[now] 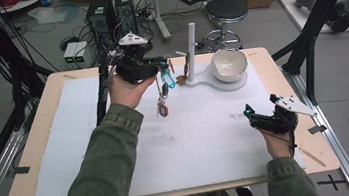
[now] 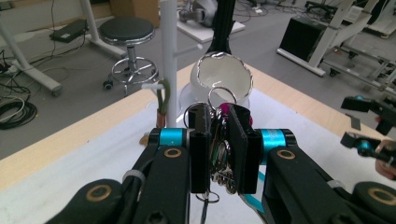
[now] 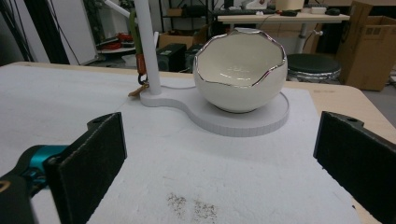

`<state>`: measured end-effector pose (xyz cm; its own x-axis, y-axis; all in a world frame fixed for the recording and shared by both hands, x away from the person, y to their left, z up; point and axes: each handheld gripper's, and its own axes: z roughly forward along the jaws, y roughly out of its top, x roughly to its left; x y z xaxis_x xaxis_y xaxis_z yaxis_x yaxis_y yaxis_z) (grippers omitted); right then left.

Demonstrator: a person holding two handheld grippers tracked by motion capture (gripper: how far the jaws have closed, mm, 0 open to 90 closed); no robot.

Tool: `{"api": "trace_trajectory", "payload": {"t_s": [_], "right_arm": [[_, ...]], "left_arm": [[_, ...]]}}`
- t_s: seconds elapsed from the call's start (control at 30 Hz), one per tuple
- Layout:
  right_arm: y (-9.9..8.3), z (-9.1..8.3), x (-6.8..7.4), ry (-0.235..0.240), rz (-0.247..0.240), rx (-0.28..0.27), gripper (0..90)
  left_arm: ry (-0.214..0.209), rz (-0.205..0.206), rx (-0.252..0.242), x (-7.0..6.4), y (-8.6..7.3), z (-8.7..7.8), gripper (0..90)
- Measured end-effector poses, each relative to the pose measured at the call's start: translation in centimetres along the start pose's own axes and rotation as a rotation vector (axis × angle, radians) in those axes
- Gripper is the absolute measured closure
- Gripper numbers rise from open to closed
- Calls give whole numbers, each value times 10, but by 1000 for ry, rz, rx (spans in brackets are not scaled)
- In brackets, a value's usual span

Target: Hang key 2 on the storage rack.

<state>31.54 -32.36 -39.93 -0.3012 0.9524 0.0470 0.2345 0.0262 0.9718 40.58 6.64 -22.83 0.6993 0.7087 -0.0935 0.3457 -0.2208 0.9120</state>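
My left gripper (image 1: 163, 72) is held above the back of the table, shut on a bunch of keys (image 1: 162, 99) with a teal tag and a red tag dangling below it. In the left gripper view the jaws pinch the key rings (image 2: 219, 149), and one ring (image 2: 222, 96) sticks up above them. Just beyond stands a white peg stand (image 1: 191, 45) with a green and orange strap (image 2: 162, 100) on a peg. An eggshell-shaped white bowl (image 1: 229, 64) sits on the stand's base (image 3: 243, 122). My right gripper (image 1: 249, 115) rests at the right, open and with nothing in it (image 3: 223, 128).
A white foam mat (image 1: 93, 153) covers the wooden table (image 1: 32, 145), with a dark smudge (image 3: 194, 205) near my right gripper. On the floor behind are a stool (image 1: 226, 11), computer towers (image 1: 111, 12) and cables. Black frame struts (image 1: 313, 35) flank the table.
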Motion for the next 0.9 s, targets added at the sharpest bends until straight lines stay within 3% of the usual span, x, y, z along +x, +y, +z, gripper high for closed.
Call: {"api": "trace_trajectory", "payload": {"t_s": [0.3, 0.47, 0.73, 0.83, 0.9], "right_arm": [[0, 1, 0, 11, 3, -2, 15], [0, 2, 1, 17, 5, -3, 15], [0, 4, 0, 15, 3, -3, 15], [0, 6, 1, 20, 7, -1, 15], [0, 6, 1, 20, 5, -2, 15]], "left_arm": [[2, 25, 16, -7, 19, 27, 791], [-2, 3, -6, -5, 27, 35, 791], [39, -19, -28, 4, 37, 38, 791], [73, -15, -45, 4, 39, 41, 792], [69, -26, -50, 6, 39, 44, 792]]}}
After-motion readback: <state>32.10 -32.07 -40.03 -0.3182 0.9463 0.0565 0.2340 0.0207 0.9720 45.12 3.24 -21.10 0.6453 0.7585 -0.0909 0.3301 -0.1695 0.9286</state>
